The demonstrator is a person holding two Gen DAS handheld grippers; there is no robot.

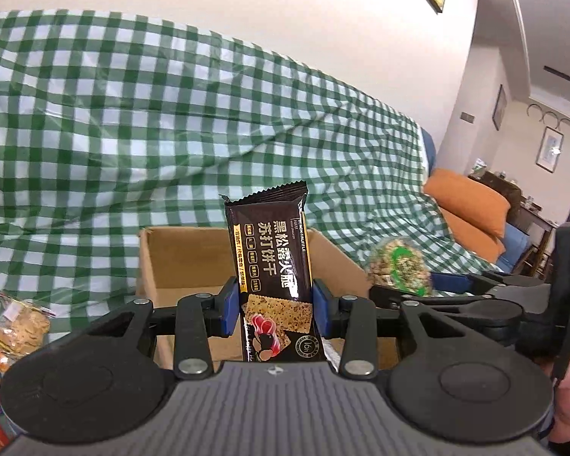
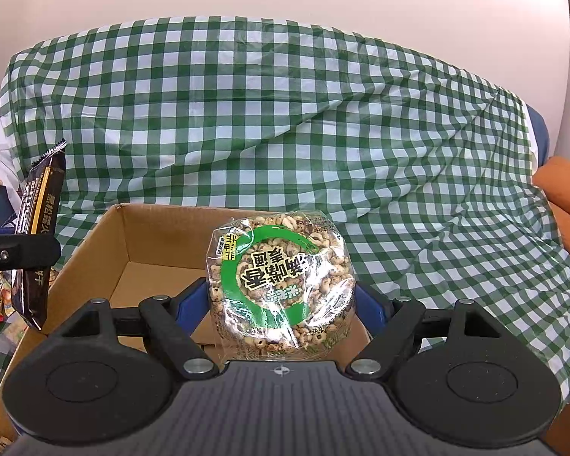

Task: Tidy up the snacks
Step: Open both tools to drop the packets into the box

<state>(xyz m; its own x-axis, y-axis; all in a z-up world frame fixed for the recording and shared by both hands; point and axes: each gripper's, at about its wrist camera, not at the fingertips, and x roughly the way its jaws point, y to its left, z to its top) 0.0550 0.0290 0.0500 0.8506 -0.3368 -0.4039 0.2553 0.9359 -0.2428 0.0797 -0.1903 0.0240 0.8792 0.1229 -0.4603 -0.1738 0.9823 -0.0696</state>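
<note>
**Holding two snacks over the box**

Gripping item one, your left tool (image 1: 276, 306) has its blue pads clamped on a dark cracker packet (image 1: 271, 266), upright, serrated end up, in front of the open cardboard box (image 1: 178, 262).

Item two: your right tool (image 2: 283, 304) is clenched on a round puffed-grain cake (image 2: 281, 285) in clear wrap with a green ring label, held just above the box's near edge (image 2: 95, 250).

Item three: loose wrapped snacks (image 1: 11, 326) lie to the left of the box on green-and-white checked cloth (image 1: 133, 133).

Item four: an orange cushion (image 1: 471, 205) sits far right.
</note>
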